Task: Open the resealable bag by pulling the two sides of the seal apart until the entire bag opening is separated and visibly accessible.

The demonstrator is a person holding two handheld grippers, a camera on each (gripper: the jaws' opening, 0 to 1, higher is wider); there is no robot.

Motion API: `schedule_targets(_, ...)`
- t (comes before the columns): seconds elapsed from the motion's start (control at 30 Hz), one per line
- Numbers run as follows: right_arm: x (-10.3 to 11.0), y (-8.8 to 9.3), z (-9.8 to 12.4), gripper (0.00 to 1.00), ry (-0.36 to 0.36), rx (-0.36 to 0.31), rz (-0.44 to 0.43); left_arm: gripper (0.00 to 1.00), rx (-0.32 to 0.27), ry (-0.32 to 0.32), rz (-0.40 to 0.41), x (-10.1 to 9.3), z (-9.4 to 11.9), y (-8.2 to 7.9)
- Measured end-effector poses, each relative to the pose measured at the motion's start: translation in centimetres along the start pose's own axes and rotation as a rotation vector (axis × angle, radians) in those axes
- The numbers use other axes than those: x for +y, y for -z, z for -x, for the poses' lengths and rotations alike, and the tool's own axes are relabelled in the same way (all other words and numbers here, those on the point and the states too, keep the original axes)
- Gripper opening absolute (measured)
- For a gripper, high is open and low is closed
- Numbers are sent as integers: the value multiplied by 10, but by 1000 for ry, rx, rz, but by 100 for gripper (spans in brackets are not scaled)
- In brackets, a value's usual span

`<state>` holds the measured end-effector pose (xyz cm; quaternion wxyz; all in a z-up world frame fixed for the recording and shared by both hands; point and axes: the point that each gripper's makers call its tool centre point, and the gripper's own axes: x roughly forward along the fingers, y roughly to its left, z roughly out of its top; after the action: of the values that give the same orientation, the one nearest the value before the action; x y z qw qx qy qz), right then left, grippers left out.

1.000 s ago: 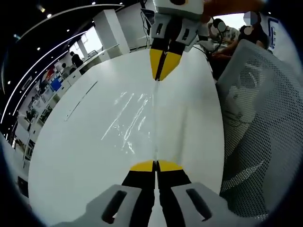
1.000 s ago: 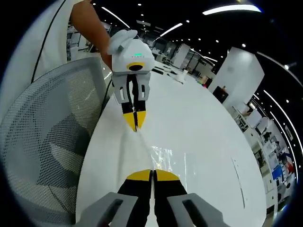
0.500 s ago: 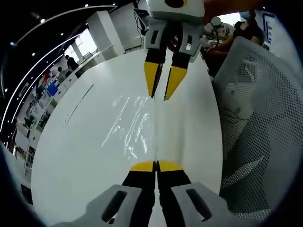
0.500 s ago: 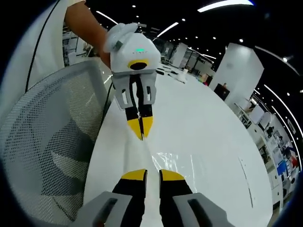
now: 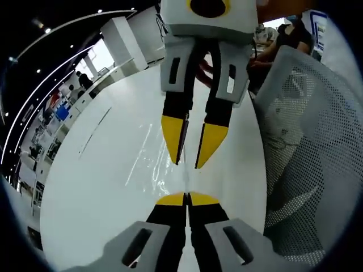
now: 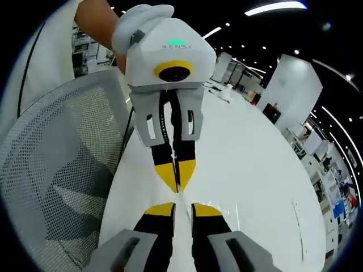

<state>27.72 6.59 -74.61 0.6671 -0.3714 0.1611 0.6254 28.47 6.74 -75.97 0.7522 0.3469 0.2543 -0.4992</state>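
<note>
Bag (image 5: 170,156) flat on table (image 5: 85,187), lengthwise between tongs.

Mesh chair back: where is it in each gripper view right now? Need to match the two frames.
Left gripper view: the mesh chair back fills the right side, beside the white table.
Right gripper view: the mesh chair back fills the left side, beside the white table.
Shared landmark: the table edge running along the chair, with the clear resealable bag lying on the table near it.
</note>
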Motion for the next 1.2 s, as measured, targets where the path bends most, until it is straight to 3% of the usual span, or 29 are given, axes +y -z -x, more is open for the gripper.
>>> schedule_targets(0.3,6,3,-8,0,-41,25,-43,0,-23,9,-12,-4,2,-6)
schedule_targets(0.6,11,6,-9,0,-47,40,-39,0,-24,27,5,-9,0,-5)
schedule_targets(0.83,13,3,-11,0,-55,37,-41,4,-15,38,-30,-14,-4,-9)
schedule_targets(0.97,16,5,-11,0,-67,39,-53,0,-7,46,-70,-15,-5,-6)
schedule_targets(1.03,17,5,-11,0,-65,37,-58,0,1,47,15,-14,-6,-5)
schedule_targets(1.2,14,9,-11,0,-53,46,-95,0,4,42,-6,-11,-10,-6)
